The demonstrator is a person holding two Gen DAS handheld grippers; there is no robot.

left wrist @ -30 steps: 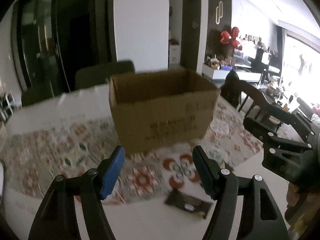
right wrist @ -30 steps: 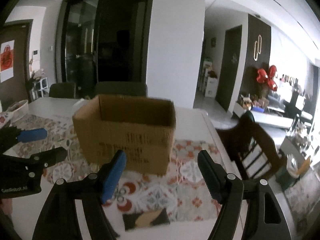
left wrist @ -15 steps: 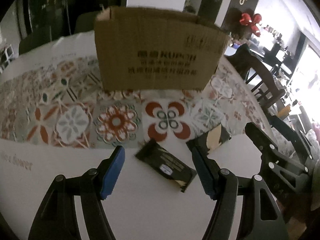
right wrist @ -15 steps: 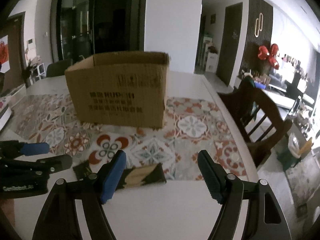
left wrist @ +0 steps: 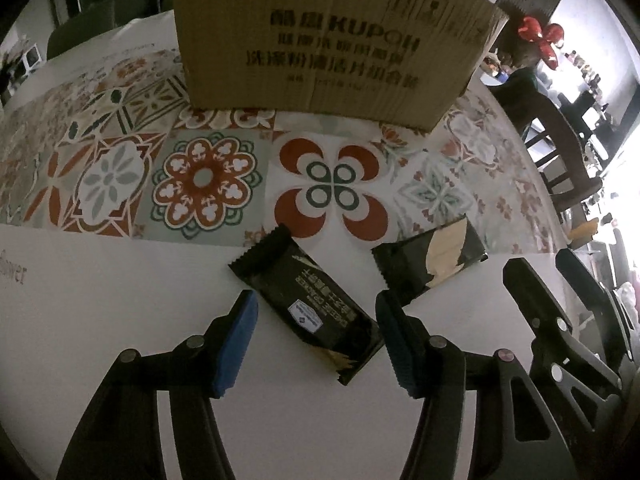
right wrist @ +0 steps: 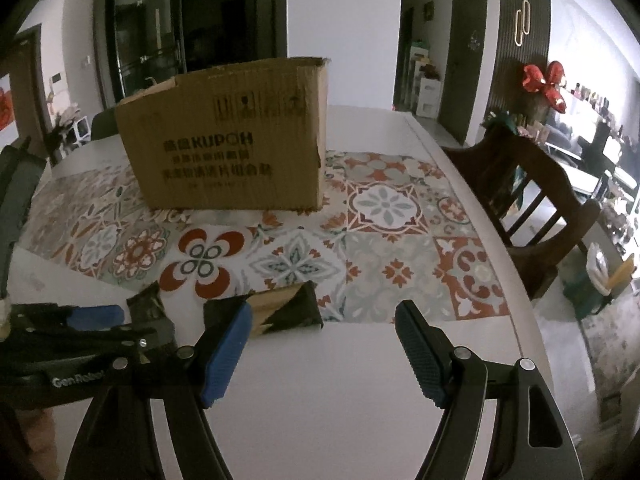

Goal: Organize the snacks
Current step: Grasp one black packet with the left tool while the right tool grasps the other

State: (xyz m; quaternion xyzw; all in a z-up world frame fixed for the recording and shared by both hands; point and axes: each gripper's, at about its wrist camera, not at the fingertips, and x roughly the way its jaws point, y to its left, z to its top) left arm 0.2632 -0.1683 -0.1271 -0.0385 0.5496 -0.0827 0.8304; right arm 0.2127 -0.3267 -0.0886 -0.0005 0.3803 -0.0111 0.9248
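Note:
Two dark snack packets lie on the white table in front of a brown cardboard box (left wrist: 328, 40). My left gripper (left wrist: 316, 320) is open and low over the table, its blue fingers on either side of the near end of the long dark packet (left wrist: 308, 304). The second packet, dark with a cream patch (left wrist: 432, 264), lies just to its right. My right gripper (right wrist: 324, 340) is open, just above the table, with that second packet (right wrist: 280, 308) ahead by its left finger. The box (right wrist: 232, 136) stands on the patterned mat beyond.
A patterned tile mat (left wrist: 200, 168) covers the middle of the table. A dark wooden chair (right wrist: 532, 184) stands at the table's right edge. The right gripper shows at the right of the left wrist view (left wrist: 560, 320), close beside the left one.
Both grippers have moved down and forward toward the table. The left one now straddles the long dark packet; the right one has closed in on the cream-patched packet. Both stay open.

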